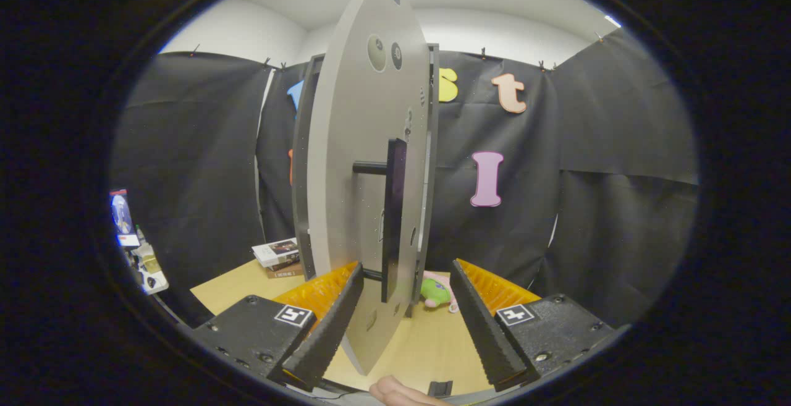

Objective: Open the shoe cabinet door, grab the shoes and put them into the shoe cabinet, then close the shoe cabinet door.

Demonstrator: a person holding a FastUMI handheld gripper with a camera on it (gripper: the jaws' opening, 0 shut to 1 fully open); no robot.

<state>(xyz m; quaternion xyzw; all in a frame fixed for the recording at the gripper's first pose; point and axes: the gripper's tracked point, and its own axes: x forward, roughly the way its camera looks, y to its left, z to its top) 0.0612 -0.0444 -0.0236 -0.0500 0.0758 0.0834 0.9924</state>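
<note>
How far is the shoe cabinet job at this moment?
Done: the cabinet door stands swung open, edge-on. In hand: the open gripper has the door and its dark handle between its fingers, not clamped. Left: putting shoes in and closing the door; a green-and-pink item lies beyond on the table.

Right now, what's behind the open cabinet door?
Behind the door, past the open gripper, a green and pink soft toy lies on the table. The door hides the rest of it.
</note>
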